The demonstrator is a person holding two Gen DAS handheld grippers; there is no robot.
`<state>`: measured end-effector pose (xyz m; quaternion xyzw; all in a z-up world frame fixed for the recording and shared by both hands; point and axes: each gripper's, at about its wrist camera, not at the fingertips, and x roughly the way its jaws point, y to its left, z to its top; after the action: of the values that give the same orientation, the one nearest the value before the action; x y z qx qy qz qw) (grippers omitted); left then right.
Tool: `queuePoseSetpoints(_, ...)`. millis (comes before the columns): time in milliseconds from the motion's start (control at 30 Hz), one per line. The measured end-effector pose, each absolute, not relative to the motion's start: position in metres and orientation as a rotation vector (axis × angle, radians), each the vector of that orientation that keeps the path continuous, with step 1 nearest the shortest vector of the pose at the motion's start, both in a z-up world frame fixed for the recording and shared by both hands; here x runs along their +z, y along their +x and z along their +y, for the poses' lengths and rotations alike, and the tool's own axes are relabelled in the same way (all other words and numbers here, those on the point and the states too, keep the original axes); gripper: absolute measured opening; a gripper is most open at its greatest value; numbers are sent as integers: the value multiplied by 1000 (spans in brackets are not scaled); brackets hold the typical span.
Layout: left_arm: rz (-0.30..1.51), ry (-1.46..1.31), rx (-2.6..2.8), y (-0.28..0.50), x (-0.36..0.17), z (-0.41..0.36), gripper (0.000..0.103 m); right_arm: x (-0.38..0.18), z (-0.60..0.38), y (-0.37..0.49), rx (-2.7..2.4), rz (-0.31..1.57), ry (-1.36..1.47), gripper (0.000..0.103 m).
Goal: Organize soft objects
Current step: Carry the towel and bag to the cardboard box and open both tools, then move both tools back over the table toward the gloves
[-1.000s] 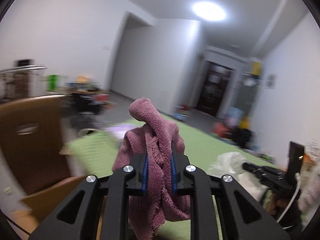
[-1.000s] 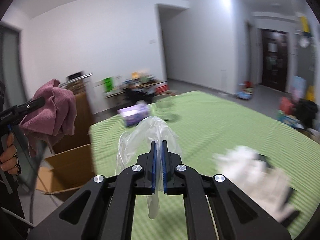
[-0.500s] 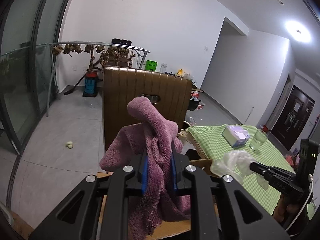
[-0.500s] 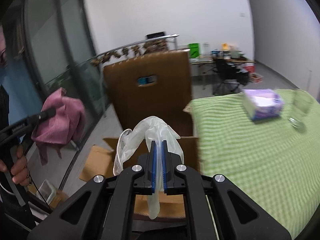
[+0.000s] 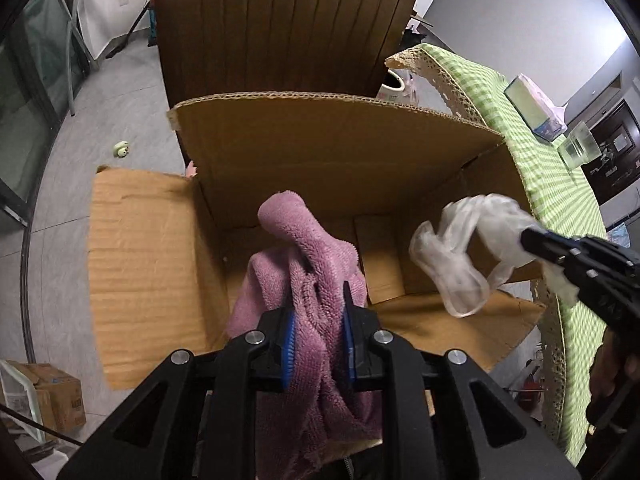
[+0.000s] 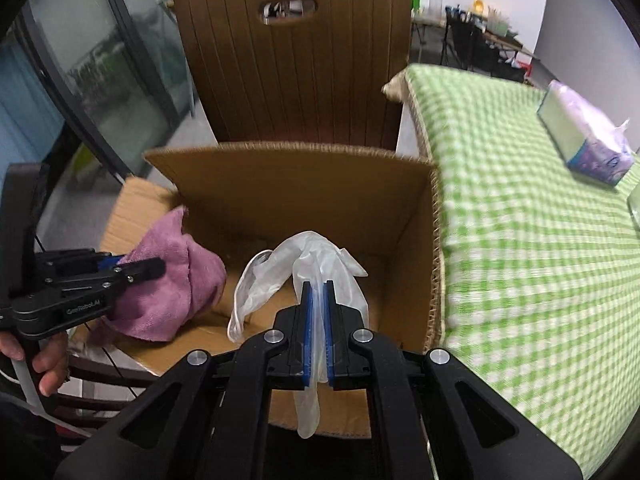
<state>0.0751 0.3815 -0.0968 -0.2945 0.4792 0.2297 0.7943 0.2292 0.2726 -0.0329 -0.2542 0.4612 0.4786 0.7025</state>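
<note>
Pinched between the blue pads of the left tool, a pink towel is seen in the left wrist view, bunched above the pads and hanging in folds below them. It is held over an open cardboard box, whose far flap stands upright and whose left flap is folded outward. Bare cardboard is shown on the box floor beyond the towel. To the right, the right tool is seen reaching in over the box's right side, with a clear plastic glove clamped at its tip and dangling above the box's interior. A brown slatted chair back stands behind the box. The counter, covered in a green checked cloth with a lace border, lies just beside the box on the right; a tissue pack and a glass are carried near its far edge.

In the right wrist view, the right tool is shown pressed together on the plastic glove, part of which trails below the pads. The glove hangs over the open box. At the left, the left tool is gripped by a hand, and the pink towel is held over the box's left side. The counter adjoins the box's right wall, and the tissue pack lies towards its far right edge.
</note>
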Motion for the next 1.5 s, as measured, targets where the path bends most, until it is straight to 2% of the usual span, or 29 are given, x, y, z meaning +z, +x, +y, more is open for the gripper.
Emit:
queuePoseSetpoints(67,985,-618,506,81,-89,386,25,-37,280,229,1064,1014,-571,5)
queuePoseSetpoints(100,958,-607,520,76,-87,390,45,-35,283,227,1073,986,-560,7)
queuePoseSetpoints(133,899,-579,560,74,-74,390,62,-34,285,228,1080,970,-548,25)
queuePoseSetpoints(167,864,-556,575,72,-70,388,65,-33,288,230,1066,962,-537,43)
queuePoseSetpoints(200,846,-539,576,71,-66,387,67,-31,287,229,1044,956,-528,68)
queuePoseSetpoints(300,857,-534,565,74,-51,391,67,-29,288,230,1043,951,-522,69)
queuePoseSetpoints(1100,830,-539,584,53,-36,367,67,-18,268,225,1015,936,-516,69)
queuePoseSetpoints(1200,797,-521,592,49,-28,361,67,-11,263,223,1016,909,-490,69)
queuePoseSetpoints(1300,691,-475,610,41,-9,350,67,5,252,219,1020,823,-439,69)
queuePoseSetpoints(1333,629,-442,625,36,0,344,70,11,249,217,1018,789,-423,69)
queuePoseSetpoints(1367,577,-411,640,32,8,338,79,19,242,214,1016,734,-398,69)
queuePoseSetpoints(1400,543,-389,650,29,13,335,84,26,236,211,1016,681,-376,69)
queuePoseSetpoints(1433,494,-355,657,26,20,328,87,35,227,207,1008,612,-346,73)
queuePoseSetpoints(1500,445,-313,652,21,29,320,87,48,213,201,987,519,-297,76)
